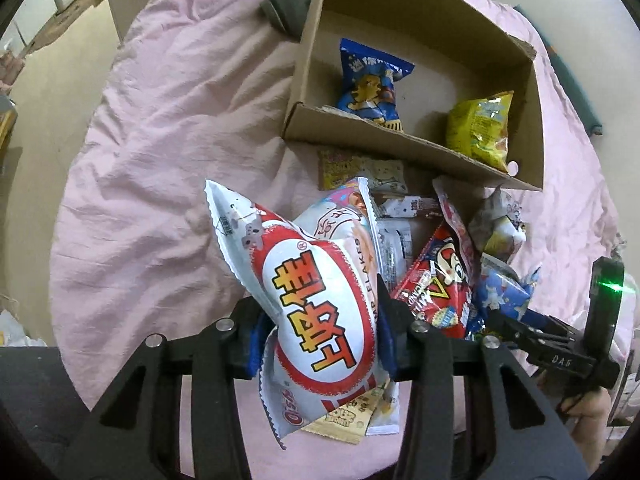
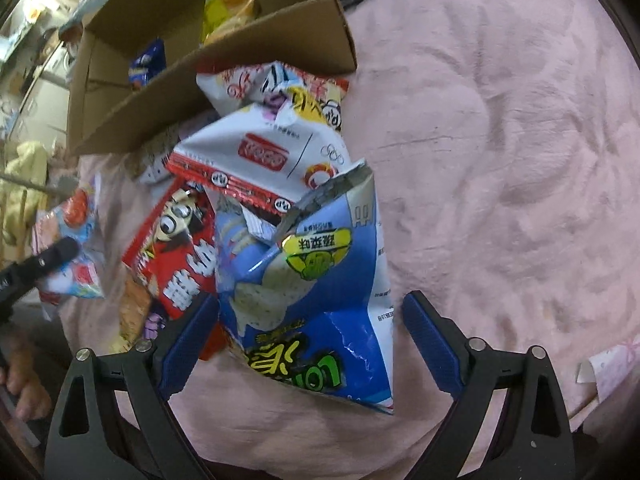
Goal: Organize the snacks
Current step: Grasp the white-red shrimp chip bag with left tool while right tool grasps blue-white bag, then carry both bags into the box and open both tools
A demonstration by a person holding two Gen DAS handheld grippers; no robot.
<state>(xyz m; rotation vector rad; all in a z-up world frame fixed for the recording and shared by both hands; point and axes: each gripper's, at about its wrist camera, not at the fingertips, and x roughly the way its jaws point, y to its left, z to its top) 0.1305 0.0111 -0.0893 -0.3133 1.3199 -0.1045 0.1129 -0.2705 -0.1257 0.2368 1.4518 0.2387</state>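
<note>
Left gripper (image 1: 320,320) squeezes puffy white-and-red shrimp flake bag (image 1: 316,312), lifted near brown cardboard box (image 1: 404,148). Right gripper (image 2: 308,340) wide apart around blue crinkly chip bag (image 2: 316,300) on pink blanket (image 2: 500,160). Slippery bag may slide out, drop short of box.

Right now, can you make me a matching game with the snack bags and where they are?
Things:
1. white and red bag
2. yellow bag
3. blue bag with green letters
4. red bag

Places:
A. between the open right gripper fingers
B. in the cardboard box
C. in the pile on the pink sheet
D. clamped in the left gripper

Pairs: 1-D, 2-B, 3-A, 4-C
</note>
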